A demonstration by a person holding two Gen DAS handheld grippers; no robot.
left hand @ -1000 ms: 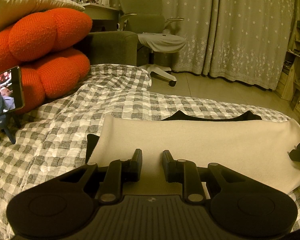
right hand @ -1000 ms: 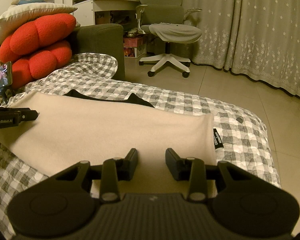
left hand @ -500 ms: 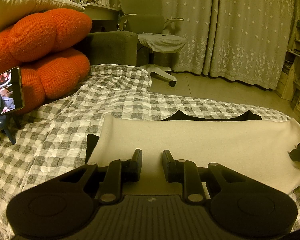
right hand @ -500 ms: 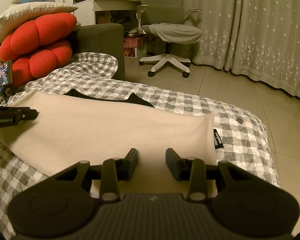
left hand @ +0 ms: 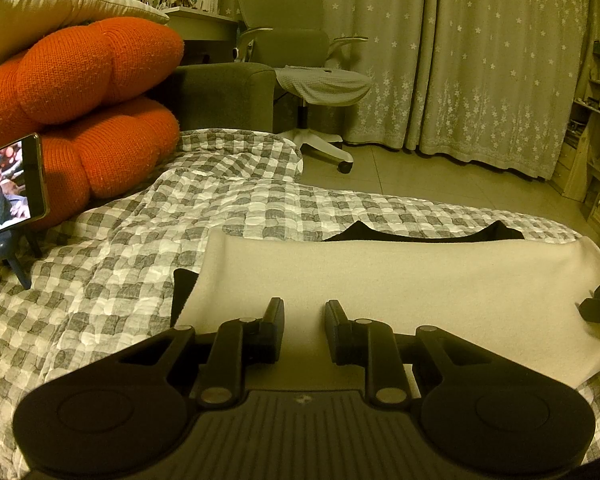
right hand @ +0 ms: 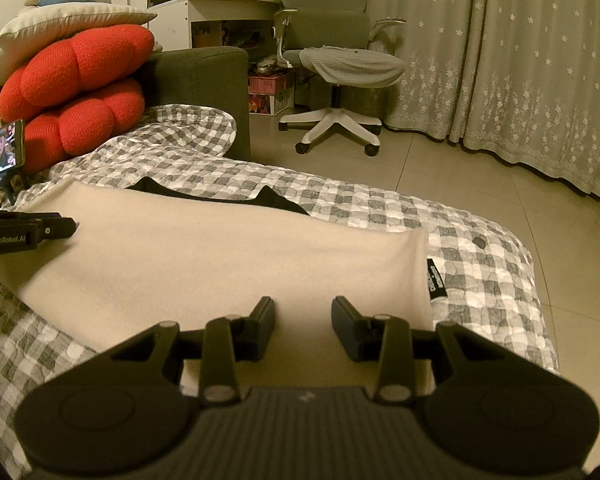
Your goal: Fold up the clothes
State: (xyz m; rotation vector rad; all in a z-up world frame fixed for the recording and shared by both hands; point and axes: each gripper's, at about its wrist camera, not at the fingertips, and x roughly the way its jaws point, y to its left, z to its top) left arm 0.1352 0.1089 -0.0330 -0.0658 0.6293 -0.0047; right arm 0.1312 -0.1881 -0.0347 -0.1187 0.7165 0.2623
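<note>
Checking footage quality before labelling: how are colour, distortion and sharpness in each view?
Left wrist view: warm yellow cast, curtain bowed by the fisheye, phone screen bright, cream garment sharp. Right wrist view: similar cast, dark vignetted corners, garment label too blurred to read.

Bed, grey-white checked quilt (left hand: 148,264). Cream garment (left hand: 380,280) flat on quilt directly ahead of both tools; black cloth (left hand: 420,234) edges beyond it. Phone stand (left hand: 4,252) far left on quilt.
</note>
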